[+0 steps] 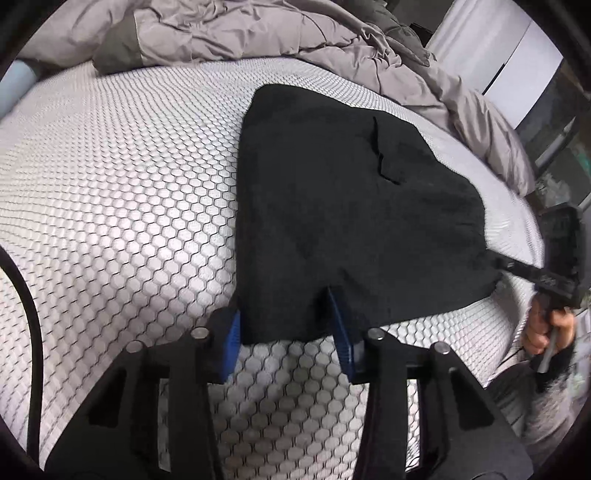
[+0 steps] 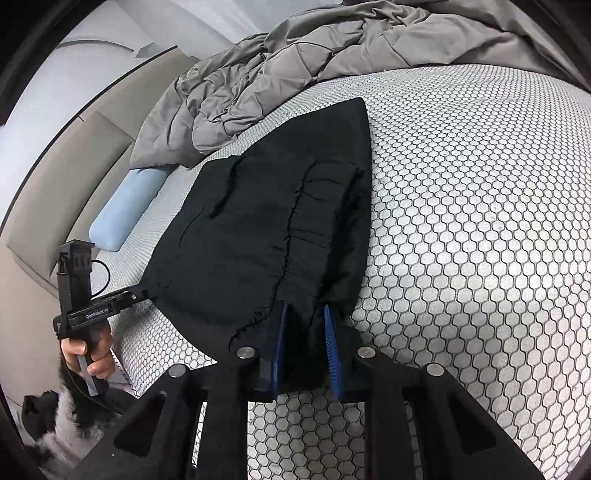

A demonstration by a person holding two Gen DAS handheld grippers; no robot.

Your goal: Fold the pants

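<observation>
Black pants (image 1: pixel 332 206) lie flat on the mattress (image 1: pixel 110 184), folded into a wedge; the broad end is at the near edge of the bed, the narrow end points up the bed toward the duvet (image 1: pixel 240 33); a seam puckers down the cloth in the right wrist view, and a small flap shows mid-cloth in the left view.

Left gripper (image 1: pixel 288 332) is at the pants' near-left corner; jaws part open, blue pads (image 1: pixel 232 338) flanking a strip of hem; the left pad is at the cloth's outer edge, the right pad (image 1: pixel 341 332) sits in a notch of the hem; cannot tell if they press on it. Right gripper (image 2: pixel 304 343) is at the near-right corner; jaws narrow, bunched cloth pinched between both blue pads (image 2: pixel 279 339); it has hold of the pants. Each gripper appears in the other's view at the far hem corner, a hand (image 2: pixel 90 350) on the handle, fuzzy sleeve (image 2: pixel 62 417) below.

Room: wide bare honeycomb mattress left of the pants in the left view, likewise right of them in the right view; a strip of mattress is bare between hem and near edge; grey duvet heaped along the far side, just beyond the narrow end; pale blue pillow (image 2: pixel 125 206) at the bed's side edge, near the pants, not touching; a cable (image 1: pixel 29 332) runs at the left rim.
</observation>
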